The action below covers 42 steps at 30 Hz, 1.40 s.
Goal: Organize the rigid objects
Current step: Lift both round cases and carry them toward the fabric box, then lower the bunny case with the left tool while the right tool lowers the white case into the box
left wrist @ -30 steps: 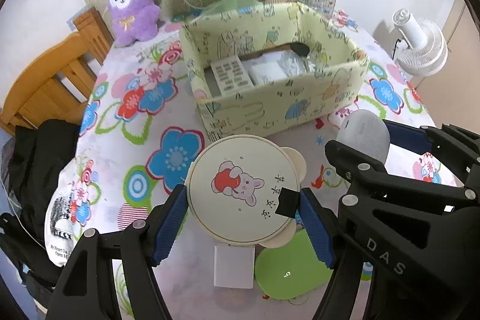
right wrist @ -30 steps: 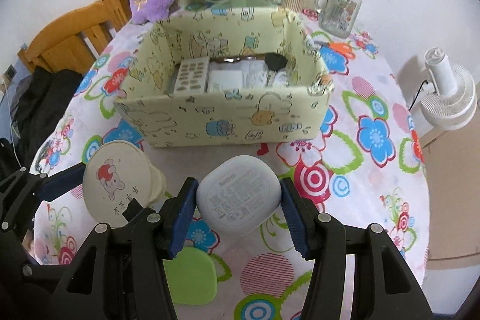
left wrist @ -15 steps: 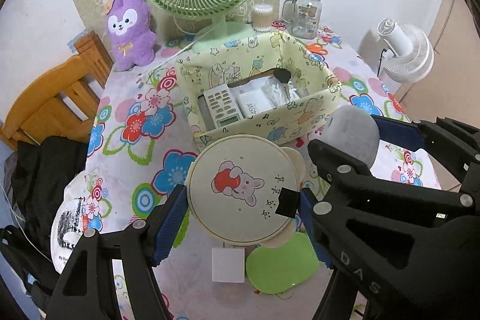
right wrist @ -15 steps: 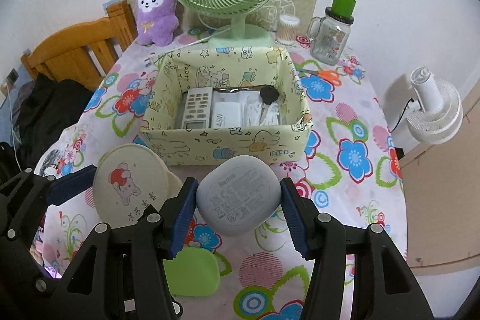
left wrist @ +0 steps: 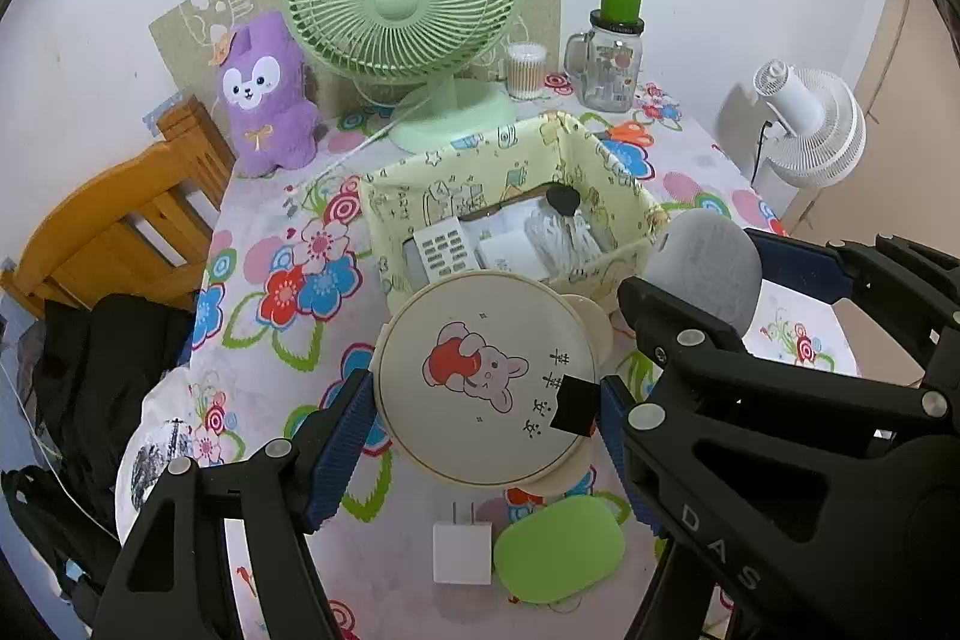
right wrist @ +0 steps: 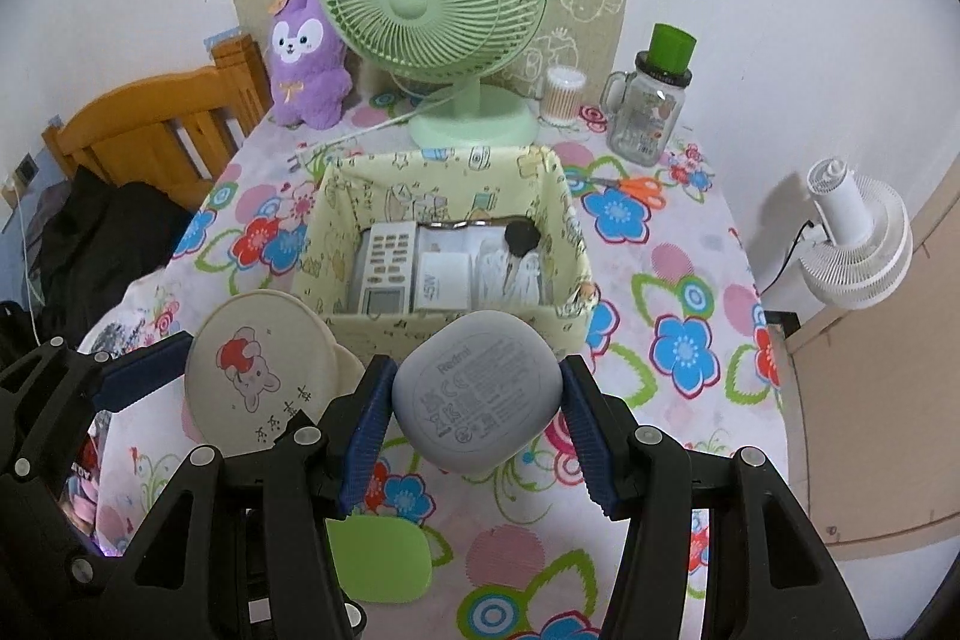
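left tongs (left wrist: 486, 421): round bunny case (left wrist: 480, 376) is gripped | right tongs (right wrist: 477, 427): grey case (right wrist: 477, 391) is gripped | both are held above worktop (right wrist: 660, 280), near fabric box (right wrist: 444, 196)

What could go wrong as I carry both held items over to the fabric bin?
The left claw holds the round bunny case only by its edges, so it might slip or twist out. The right claw with the grey earbud case sits close beside it, so they might collide. The fabric bin has soft walls and already holds a remote and a charger; a low pass could catch its rim.
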Each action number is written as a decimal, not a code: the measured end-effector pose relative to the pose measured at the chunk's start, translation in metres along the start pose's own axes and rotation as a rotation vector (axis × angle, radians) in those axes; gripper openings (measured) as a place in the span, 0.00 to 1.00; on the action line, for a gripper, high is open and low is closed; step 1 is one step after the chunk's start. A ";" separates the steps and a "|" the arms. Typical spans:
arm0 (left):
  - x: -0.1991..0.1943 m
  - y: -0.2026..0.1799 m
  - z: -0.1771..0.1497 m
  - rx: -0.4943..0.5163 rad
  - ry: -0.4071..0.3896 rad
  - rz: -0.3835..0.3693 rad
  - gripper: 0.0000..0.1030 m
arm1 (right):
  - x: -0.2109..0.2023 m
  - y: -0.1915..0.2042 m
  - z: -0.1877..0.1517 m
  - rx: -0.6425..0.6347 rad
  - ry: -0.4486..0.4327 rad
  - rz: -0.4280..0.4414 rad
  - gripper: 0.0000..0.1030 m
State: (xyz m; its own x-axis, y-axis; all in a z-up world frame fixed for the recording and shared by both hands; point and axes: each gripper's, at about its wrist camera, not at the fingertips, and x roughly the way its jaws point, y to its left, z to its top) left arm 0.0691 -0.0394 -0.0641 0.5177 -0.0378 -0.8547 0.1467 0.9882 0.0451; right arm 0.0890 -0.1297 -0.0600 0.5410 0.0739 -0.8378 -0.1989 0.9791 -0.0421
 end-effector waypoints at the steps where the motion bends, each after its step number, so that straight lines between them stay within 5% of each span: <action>1: 0.000 -0.001 0.002 0.000 -0.001 0.001 0.74 | 0.000 -0.001 0.002 0.000 -0.001 0.000 0.57; 42: 0.073 0.015 0.085 -0.101 0.030 0.030 0.74 | 0.087 -0.024 0.092 -0.071 0.048 0.096 0.57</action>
State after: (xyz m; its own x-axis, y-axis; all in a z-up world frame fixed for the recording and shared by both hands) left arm 0.1806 -0.0404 -0.0816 0.4950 -0.0053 -0.8689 0.0448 0.9988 0.0195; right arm 0.2160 -0.1298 -0.0816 0.4769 0.1557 -0.8651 -0.3063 0.9519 0.0025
